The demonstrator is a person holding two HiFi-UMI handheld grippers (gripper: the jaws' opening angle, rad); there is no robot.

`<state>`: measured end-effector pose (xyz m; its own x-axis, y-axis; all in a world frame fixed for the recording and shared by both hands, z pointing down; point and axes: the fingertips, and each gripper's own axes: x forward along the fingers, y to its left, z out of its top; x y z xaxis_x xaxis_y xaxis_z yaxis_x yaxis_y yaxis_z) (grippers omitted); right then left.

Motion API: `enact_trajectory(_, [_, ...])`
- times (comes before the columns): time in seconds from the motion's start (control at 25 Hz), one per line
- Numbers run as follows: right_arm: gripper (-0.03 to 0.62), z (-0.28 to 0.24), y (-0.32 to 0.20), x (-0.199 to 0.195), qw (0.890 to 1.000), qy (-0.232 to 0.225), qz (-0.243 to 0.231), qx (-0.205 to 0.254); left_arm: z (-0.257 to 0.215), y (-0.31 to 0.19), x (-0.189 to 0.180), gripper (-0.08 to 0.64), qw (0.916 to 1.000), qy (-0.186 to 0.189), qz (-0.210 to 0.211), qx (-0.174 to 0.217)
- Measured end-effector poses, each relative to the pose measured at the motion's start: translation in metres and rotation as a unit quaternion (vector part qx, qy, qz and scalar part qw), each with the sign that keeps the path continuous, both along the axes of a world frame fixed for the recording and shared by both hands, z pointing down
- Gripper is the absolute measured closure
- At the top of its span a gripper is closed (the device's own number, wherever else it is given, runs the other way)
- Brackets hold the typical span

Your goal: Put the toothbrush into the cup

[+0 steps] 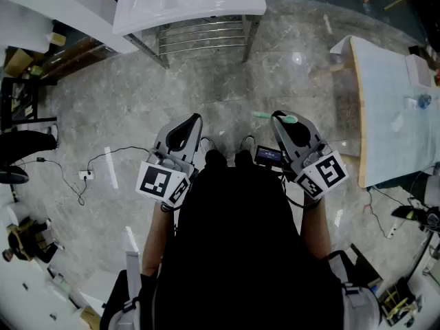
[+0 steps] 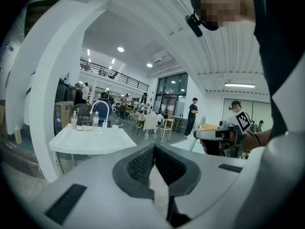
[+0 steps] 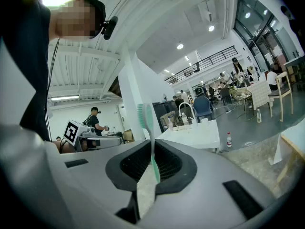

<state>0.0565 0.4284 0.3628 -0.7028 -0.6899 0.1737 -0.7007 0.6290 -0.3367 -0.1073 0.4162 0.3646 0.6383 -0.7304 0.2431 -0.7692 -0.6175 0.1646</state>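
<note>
Right hand-held gripper (image 3: 153, 162): clamped on the green toothbrush (image 3: 148, 128), brush head poking up
Left hand-held gripper (image 2: 153, 152): pinched together, nothing in it
Spot: both well apart from the white sink (image 1: 185, 2)

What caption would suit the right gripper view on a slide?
Right gripper shut on a green toothbrush, head up, white washbasin ahead.

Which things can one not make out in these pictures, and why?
Cup: things on the sink in the right gripper view are too small to name one.
Toothbrush: its lower handle is hidden between the right tool's pads, right gripper view.
Table: cut off by the head view's right edge.
</note>
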Motion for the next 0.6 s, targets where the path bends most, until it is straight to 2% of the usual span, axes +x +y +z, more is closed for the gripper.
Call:
enact_trajectory(0.36, [0.555,-0.008,0.008,0.013,1.000,-0.012,0.017,0.017,-0.003,0.015,0.019,0.551,1.0000,0.007,0.002,0.006])
enact_trajectory(0.6, [0.555,-0.011,0.011,0.017,1.000,-0.009,0.011,0.023,-0.007,0.018,0.039,0.551,0.9999,0.011,0.006,0.007])
